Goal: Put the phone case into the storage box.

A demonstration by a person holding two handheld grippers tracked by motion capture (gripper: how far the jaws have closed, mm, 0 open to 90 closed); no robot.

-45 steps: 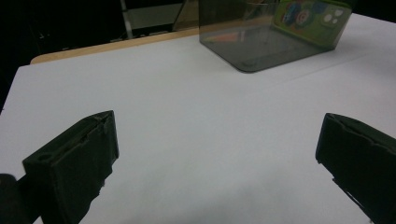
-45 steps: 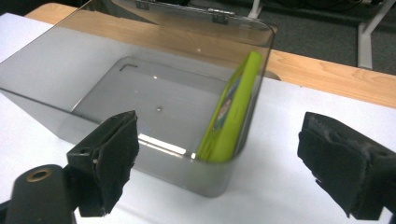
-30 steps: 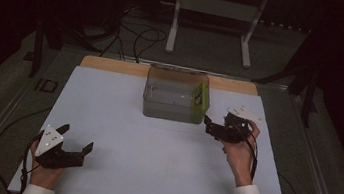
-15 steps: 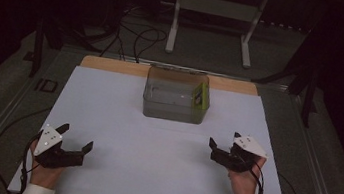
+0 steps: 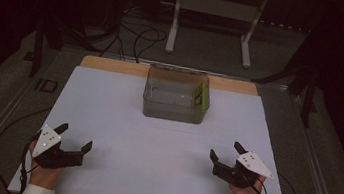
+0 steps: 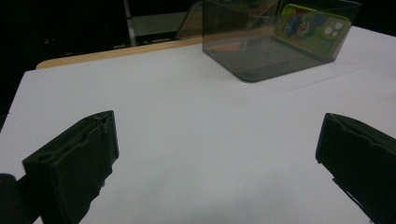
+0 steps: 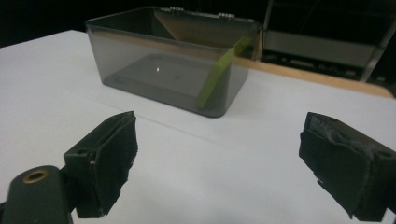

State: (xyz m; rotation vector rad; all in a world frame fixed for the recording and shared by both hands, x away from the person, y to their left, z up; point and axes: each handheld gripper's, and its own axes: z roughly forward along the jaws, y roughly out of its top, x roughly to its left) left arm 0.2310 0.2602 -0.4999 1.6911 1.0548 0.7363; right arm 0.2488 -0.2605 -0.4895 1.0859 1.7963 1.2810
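Observation:
A smoky clear plastic box (image 5: 176, 96) (image 6: 275, 39) (image 7: 168, 60) stands at the back middle of the white table top (image 5: 153, 145). Inside it a green phone case (image 5: 200, 95) (image 6: 310, 25) (image 7: 214, 79) leans on edge against the right wall. My left gripper (image 5: 74, 137) (image 6: 215, 154) rests open near the front left corner, nothing between its jaws. My right gripper (image 5: 225, 152) (image 7: 219, 158) is open too, near the front right, held low over the table and pointing toward the box.
A wooden strip (image 5: 108, 64) runs along the table's far edge. Behind it stand a metal stand (image 5: 211, 11) and loose cables (image 5: 132, 36) on the floor. Cables trail from both grippers off the front corners.
My right gripper has drawn back from beside the box to the front right of the table, empty. The left gripper has stayed where it was.

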